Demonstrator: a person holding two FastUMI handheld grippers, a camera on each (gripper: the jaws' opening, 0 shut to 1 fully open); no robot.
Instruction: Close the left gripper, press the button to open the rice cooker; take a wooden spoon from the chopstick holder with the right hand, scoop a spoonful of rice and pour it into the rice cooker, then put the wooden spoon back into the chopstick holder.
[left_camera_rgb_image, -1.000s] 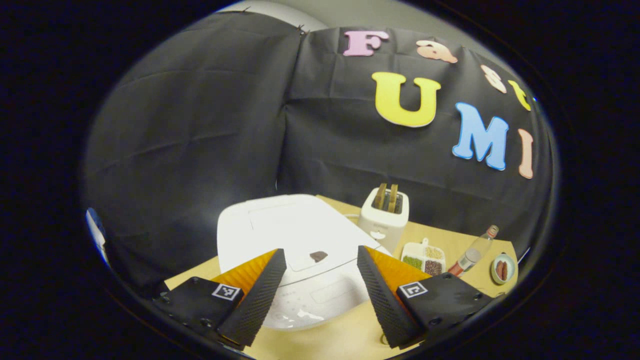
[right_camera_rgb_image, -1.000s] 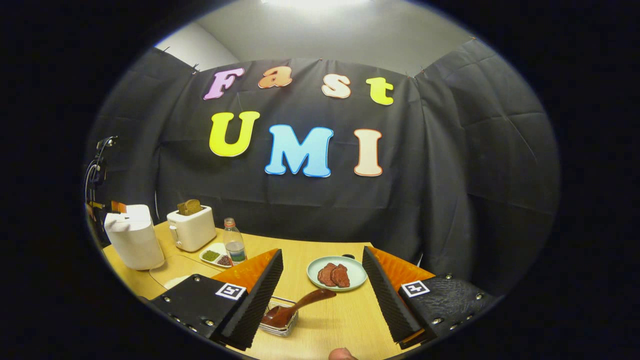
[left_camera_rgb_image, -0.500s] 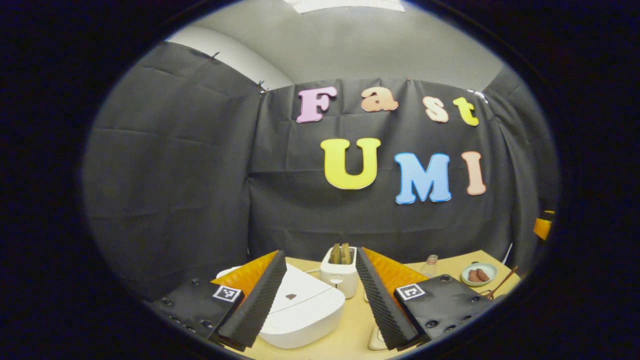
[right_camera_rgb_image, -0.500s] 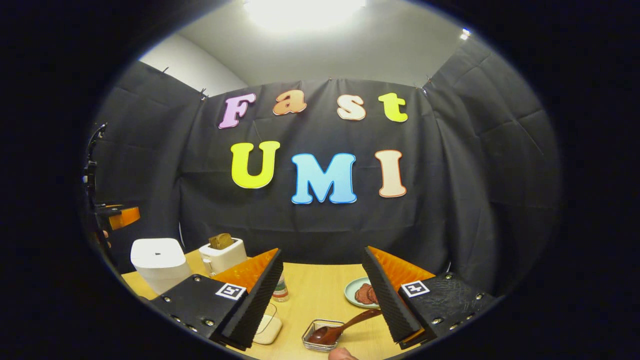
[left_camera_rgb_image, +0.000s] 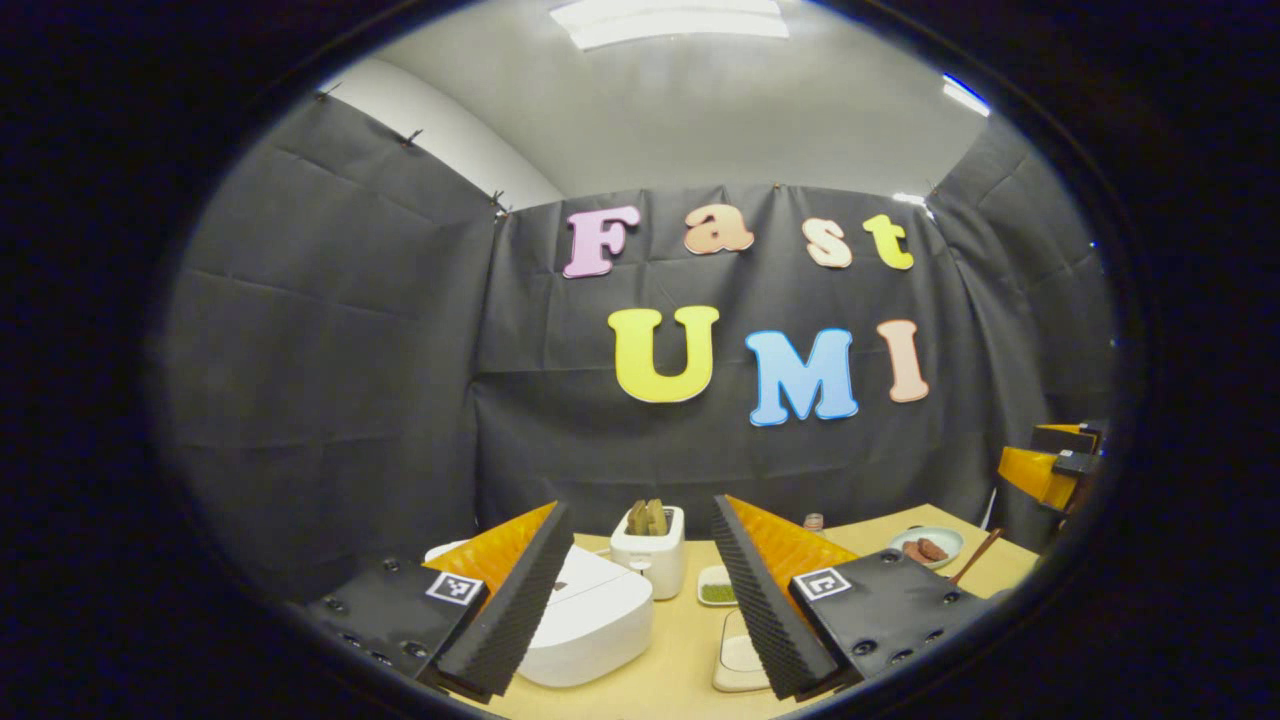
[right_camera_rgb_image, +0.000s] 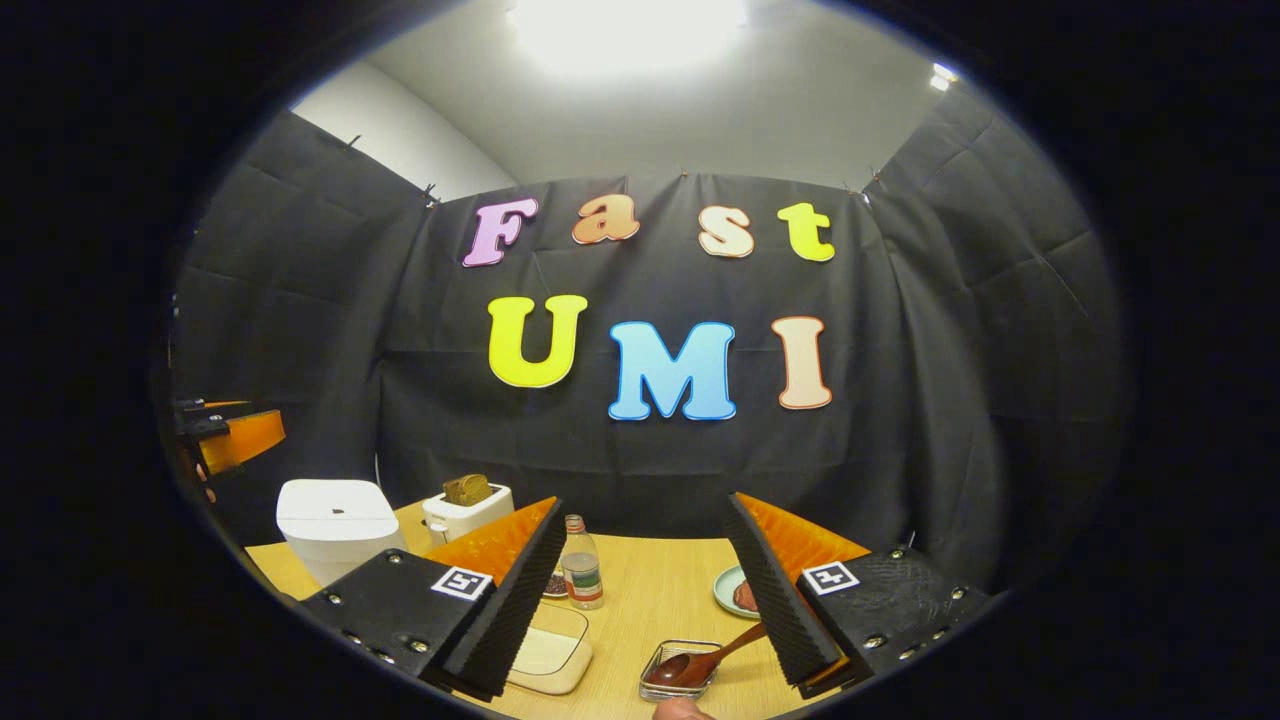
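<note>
Both cameras have tipped upward and drawn back over the last second: the left gripper (left_camera_rgb_image: 632, 590), which a second ago looked straight down on the closed lid, now looks level across the table, and the right gripper (right_camera_rgb_image: 645, 590) has likewise risen from the spoon.

Each gripper's jaws stand wide apart and hold nothing. The boxy white plastic rice cooker (left_camera_rgb_image: 590, 620) sits on the pale wooden table (left_camera_rgb_image: 680, 660) just ahead of the left gripper, lid down; in the right gripper view it shows far to the left (right_camera_rgb_image: 335, 525). The dark brown wooden spoon (right_camera_rgb_image: 700, 660) lies tilted with its bowl in a small wire-mesh chopstick holder (right_camera_rgb_image: 678, 672), its handle leaning toward the right finger. A shallow clear container of what is probably rice (right_camera_rgb_image: 548, 652), though the view is too low to be sure, rests near the holder. Behind stand a white toaster with bread slices (left_camera_rgb_image: 648, 545), a clear plastic bottle (right_camera_rgb_image: 581, 575) and a pale green plate of sliced meat (left_camera_rgb_image: 925, 547).

The task looks barely begun: the first step, pressing the lid button, is not yet done. Next, the left gripper should shut its fingers, drop over the cooker and push its closed tip squarely on the release button on the lid. The right gripper can wait near the spoon handle.
</note>
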